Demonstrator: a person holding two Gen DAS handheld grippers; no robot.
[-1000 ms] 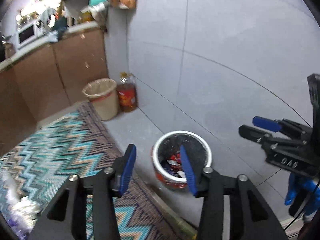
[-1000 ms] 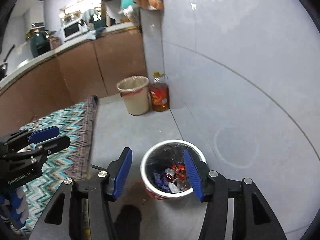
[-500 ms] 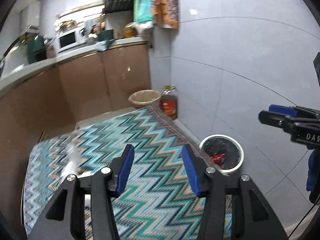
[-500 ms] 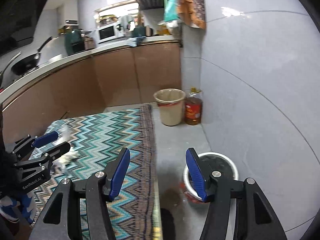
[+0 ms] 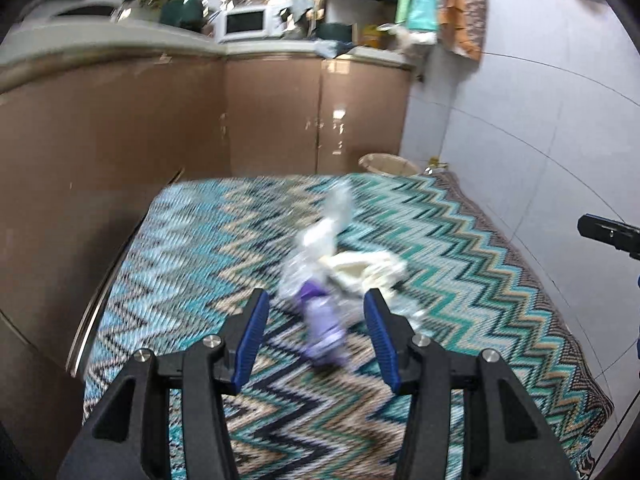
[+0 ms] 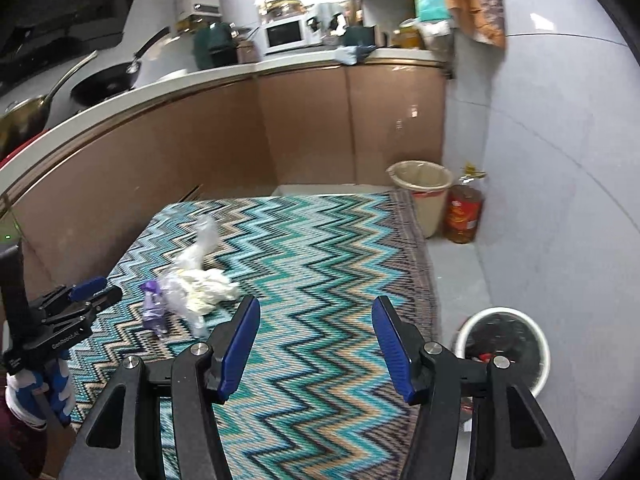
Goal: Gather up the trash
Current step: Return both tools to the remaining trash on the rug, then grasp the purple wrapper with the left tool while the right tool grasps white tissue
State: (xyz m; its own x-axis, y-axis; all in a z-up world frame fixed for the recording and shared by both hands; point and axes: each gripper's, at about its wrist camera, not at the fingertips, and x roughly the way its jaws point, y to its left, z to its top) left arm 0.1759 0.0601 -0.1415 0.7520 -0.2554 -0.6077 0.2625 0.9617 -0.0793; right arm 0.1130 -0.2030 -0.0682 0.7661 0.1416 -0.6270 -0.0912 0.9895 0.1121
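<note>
I'm over a zigzag rug [image 5: 460, 240] laid on a kitchen floor, brown cabinets [image 6: 304, 128] along the far side and a pale tiled wall to the right. The trash lies on the rug: a purple wrapper [image 5: 324, 332], blurred in my left view, touching a crumpled clear plastic bag [image 5: 304, 268] and a wad of white paper [image 5: 368, 272]. My left gripper [image 5: 316, 334] points forward and down over the rug, fingers spread wide with nothing between the pads; the purple wrapper shows in the gap, lying on the rug just beyond the tips. My right gripper [image 6: 316, 340] is held level further right, also spread and empty, the pile well off to its left. A white-rimmed bin [image 6: 502, 350] stands on the floor at the rug's right edge, near that gripper. A beige bin [image 6: 422, 196] and an oil bottle [image 6: 464, 212] stand in the far corner.
</note>
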